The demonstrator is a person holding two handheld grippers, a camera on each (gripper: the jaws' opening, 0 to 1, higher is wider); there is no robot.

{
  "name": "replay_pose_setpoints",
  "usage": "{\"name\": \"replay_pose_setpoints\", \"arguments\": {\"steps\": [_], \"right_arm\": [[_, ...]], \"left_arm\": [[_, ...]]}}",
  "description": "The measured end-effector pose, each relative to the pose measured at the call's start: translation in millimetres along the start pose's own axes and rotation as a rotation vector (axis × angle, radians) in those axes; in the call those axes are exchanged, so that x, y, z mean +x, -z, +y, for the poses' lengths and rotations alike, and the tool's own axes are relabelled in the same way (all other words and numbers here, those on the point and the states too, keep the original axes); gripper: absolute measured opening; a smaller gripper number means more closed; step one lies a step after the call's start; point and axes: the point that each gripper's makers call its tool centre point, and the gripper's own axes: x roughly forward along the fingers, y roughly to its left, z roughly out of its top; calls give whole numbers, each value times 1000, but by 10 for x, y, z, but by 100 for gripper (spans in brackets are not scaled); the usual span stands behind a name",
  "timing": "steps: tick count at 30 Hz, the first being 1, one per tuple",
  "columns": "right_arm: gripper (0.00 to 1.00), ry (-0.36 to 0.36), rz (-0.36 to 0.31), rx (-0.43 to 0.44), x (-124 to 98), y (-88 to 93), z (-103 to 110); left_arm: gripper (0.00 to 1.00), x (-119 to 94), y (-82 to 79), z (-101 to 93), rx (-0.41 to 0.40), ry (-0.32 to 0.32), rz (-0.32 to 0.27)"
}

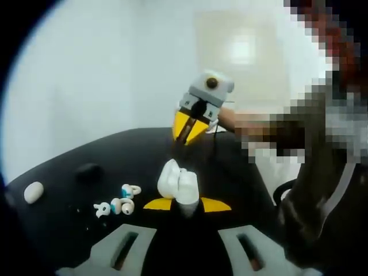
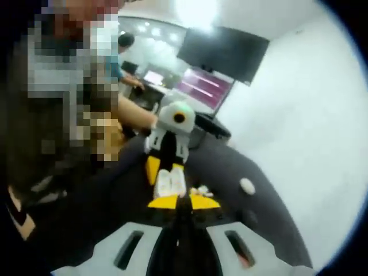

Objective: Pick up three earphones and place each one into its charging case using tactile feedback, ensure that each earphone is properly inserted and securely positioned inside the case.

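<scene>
Left gripper (image 1: 187, 204) clamps an open white charging case (image 1: 178, 183) over the black table (image 1: 69, 172) — loose earphones (image 1: 118, 202) lie just left. Right gripper (image 2: 184, 202) jaws closed, empty.

No text, label, brand or number can be read in either view — the lit wall screen (image 2: 202, 87) in the upper middle of the right gripper view carries bright lines too blurred to make out.
</scene>
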Motion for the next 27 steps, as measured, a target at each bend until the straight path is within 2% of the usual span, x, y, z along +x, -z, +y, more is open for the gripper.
{"name": "replay_pose_setpoints", "arguments": {"steps": [10,21,27], "right_arm": [[13,-11,24,57,-55,94,-4],[22,-68,139,86,4,408,156],[22,-71,142,107,21,449,110]], "left_arm": [[14,-5,-2,14,1,0,0],[14,-6,-2,15,5,1,0],[14,-5,1,14,8,1,1]]}}
